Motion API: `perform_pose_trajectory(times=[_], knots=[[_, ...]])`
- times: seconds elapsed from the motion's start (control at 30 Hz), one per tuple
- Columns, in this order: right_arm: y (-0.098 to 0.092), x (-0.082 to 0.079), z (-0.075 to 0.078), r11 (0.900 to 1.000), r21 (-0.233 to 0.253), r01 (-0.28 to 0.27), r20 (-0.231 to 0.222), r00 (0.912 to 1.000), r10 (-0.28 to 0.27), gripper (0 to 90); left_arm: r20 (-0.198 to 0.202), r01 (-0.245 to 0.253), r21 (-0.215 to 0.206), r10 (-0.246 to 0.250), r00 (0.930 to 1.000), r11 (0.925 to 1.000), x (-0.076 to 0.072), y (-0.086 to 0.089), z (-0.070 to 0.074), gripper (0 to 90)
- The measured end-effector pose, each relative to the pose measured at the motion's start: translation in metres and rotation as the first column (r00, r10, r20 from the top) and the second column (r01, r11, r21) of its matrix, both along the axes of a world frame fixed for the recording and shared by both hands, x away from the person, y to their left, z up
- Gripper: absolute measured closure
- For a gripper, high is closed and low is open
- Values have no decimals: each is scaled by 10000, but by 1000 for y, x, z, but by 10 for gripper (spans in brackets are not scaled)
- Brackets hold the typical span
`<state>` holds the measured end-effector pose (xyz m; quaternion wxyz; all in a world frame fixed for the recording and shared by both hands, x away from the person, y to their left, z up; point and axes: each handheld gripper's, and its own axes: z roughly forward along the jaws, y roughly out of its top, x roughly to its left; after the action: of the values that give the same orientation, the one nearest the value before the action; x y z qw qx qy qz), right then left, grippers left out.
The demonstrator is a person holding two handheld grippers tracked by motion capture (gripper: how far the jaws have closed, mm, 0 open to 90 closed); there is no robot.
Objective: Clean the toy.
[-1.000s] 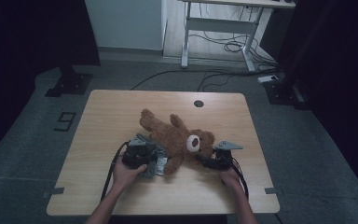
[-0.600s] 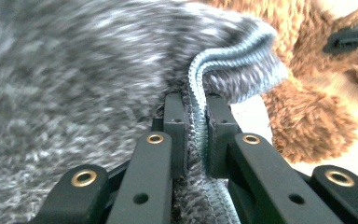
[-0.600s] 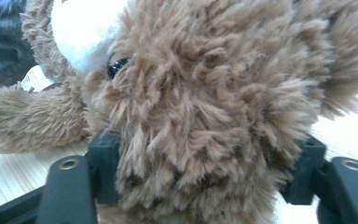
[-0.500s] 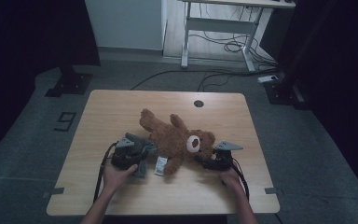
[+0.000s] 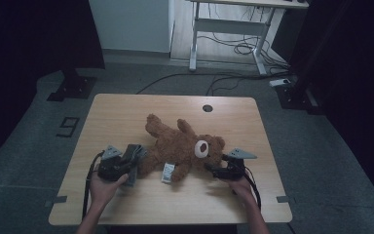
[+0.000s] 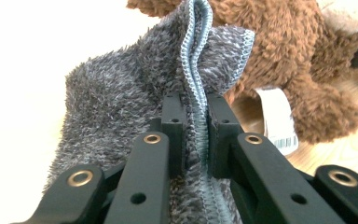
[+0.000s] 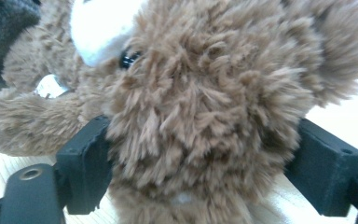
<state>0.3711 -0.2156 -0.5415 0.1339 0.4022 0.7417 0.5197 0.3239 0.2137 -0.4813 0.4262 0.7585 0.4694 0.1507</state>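
A brown teddy bear (image 5: 175,146) lies on its back in the middle of the wooden table (image 5: 126,112), head pointing right. My right gripper (image 5: 213,169) is at its head; in the right gripper view both jaws press into the fur of the bear's head (image 7: 205,93), so my right gripper (image 7: 205,158) is shut on it. My left gripper (image 5: 128,162) is left of the bear, shut on a grey fuzzy cloth (image 5: 135,155). In the left gripper view my left gripper (image 6: 196,121) pinches the stitched hem of the cloth (image 6: 121,93). Behind it are the bear (image 6: 284,46) and its white barcode tag (image 6: 275,121).
A round cable hole (image 5: 207,107) sits near the table's far edge. Bare tabletop lies at the far left and along the front edge. Beyond the table stand a white desk frame (image 5: 224,29), floor cables (image 5: 233,48) and dark stands (image 5: 73,83).
My left gripper has moved left, away from the bear, taking the grey cloth with it. My right gripper and the bear's head have stayed put.
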Motion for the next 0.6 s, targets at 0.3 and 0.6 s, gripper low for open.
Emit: perform_pose_trajectory(times=[0.3,0.6], knots=[[-9,-9,4,9991,363,197,301,9993,-208,203,213,-501,-64,502,9985,9987,-16,25,4,797],[-23,-20,1,9984,345,452,271,9986,-461,211,45,-1168,359,1167,9932,9925,-34,57,-11,798]])
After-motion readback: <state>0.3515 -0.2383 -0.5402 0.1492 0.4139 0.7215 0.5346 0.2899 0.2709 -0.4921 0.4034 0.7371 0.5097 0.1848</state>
